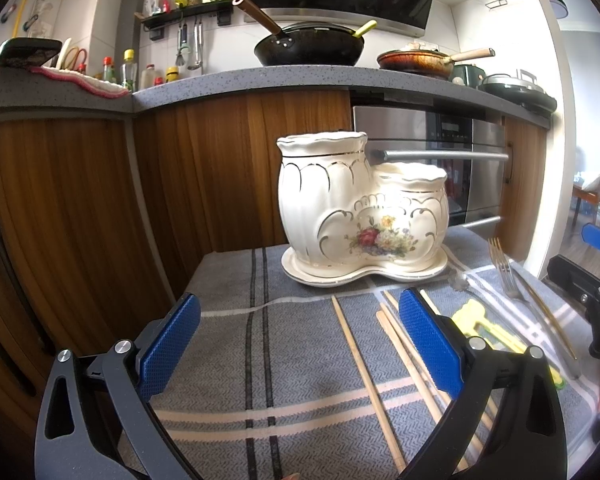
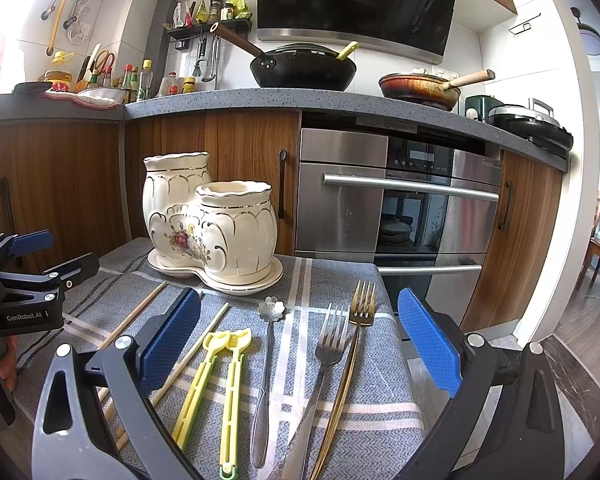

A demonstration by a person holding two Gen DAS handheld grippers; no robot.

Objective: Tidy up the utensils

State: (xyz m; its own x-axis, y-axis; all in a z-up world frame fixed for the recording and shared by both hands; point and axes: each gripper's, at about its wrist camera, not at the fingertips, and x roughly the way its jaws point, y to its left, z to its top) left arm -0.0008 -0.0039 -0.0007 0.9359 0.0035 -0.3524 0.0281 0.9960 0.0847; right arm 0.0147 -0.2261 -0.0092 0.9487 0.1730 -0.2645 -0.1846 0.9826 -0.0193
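left tongs (image 1: 298, 344) wide open, empty | right tongs (image 2: 300, 344) wide open, empty | gold fork (image 2: 342, 368) near cloth (image 2: 340, 276) edge

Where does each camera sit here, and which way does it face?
Left wrist: on the left gripper, low over the cloth, facing the holder and chopsticks; its open blue fingers show, the right gripper at the right edge.
Right wrist: on the right gripper, facing forks, spoon and yellow tongs; its open fingers show, the left gripper at left.
Shared: holder, cloth, chopsticks, counter.
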